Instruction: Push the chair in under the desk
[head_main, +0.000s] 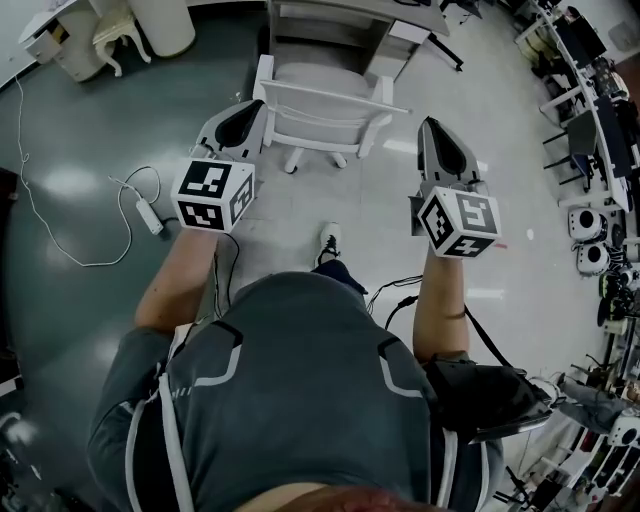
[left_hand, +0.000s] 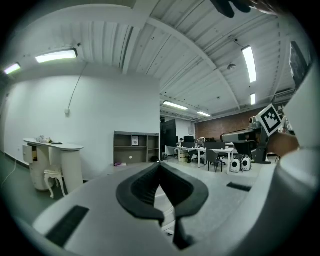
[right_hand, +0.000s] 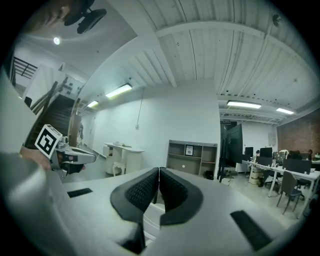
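Left gripper (head_main: 252, 108) and right gripper (head_main: 428, 125) are fully closed and empty. The chair (head_main: 325, 108) probably rolls lightly. Push on its stiff backrest toward the far tabletop (head_main: 395, 12).

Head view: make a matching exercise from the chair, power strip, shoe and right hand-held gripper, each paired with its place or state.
Things:
1. chair
2. power strip
3. shoe
4. right hand-held gripper

Places or states:
A. on the floor, left of the picture
B. jaws shut, to the picture's right of the chair
C. white, standing before the desk
D. on the floor just below the chair in the picture

Pairs: 1-C, 2-A, 3-D, 4-B
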